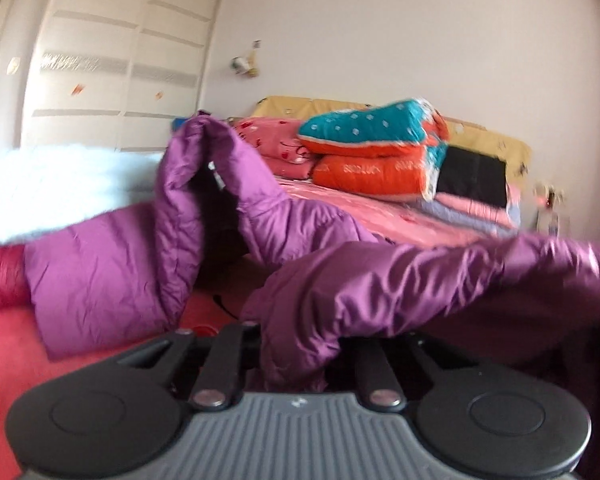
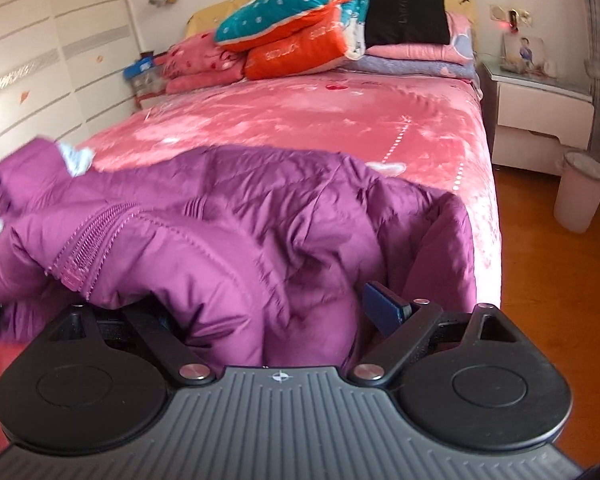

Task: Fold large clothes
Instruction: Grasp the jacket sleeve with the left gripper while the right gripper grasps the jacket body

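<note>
One purple padded jacket [image 2: 236, 220] lies crumpled across the near end of the bed [image 2: 300, 120], and both tools are buried in its folds. Seen from the left wrist, the left tool [image 1: 296, 360] has its jaws drawn nearly together with a bunch of the jacket's [image 1: 140, 260] fabric pinched between them; the cloth spills over the linkage and hides the fingertips. From that pinch one stretch of the jacket runs off to the right, pulled fairly taut, while another part stands up in a peak beyond the tool, with white fluffy trim [image 1: 60, 188] beside it. The tool points slightly downward toward the bed.

Seen from the right wrist, the right tool [image 2: 284, 320] sits under the jacket's near edge, with the zipper [image 2: 88, 248] to its left. Its linkage arms splay wide, one blue finger [image 2: 384, 308] shows at the right, and fabric is heaped between the fingers; whether the pads press on it I cannot tell. This tool tilts down more steeply toward the bed, close to the mattress's right edge
</note>
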{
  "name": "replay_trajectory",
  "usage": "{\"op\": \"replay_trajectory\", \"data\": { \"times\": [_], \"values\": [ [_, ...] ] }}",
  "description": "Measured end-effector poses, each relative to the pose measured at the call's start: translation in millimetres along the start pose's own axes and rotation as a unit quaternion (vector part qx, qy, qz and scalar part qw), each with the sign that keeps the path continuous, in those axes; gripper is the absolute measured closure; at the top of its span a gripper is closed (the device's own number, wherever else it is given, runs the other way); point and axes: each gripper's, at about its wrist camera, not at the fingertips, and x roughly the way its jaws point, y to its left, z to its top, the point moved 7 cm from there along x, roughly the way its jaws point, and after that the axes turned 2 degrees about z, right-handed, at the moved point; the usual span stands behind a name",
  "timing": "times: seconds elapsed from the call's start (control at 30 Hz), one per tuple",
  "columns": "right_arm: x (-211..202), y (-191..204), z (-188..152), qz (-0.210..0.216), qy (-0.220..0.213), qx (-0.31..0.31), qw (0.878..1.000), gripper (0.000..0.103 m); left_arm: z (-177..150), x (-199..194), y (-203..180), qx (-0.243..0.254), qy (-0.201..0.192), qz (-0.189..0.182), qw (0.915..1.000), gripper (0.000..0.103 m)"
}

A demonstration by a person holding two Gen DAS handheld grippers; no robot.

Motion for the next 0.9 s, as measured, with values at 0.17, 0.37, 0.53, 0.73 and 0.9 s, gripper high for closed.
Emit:
{"op": "replay_trajectory", "data": {
  "times": [0.17,0.37,0.53,0.73,0.9],
  "values": [
    [-12,20,-45,-0.033,0.042,-0.015,0.998,0.000,5,-10,18,-0.075,-0.005,-0.007,0.9971,0.097],
    [4,32,-112,-0.053,0.122,-0.025,0.991,0.000,4,-15,55,-0.162,-0.004,0.008,0.9868,0.099],
    [7,39,-124,-0.067,0.095,-0.083,0.990,0.000,-3,-19,70,-0.180,0.004,0.021,0.9835,0.099],
    [6,37,-128,-0.053,0.078,-0.154,0.984,0.000,-6,-33,85,-0.202,0.005,0.028,0.9790,0.099],
    [2,34,-109,-0.016,0.077,-0.185,0.980,0.046,1,-61,82,-0.205,-0.001,0.026,0.9785,0.100]
  ]
}}
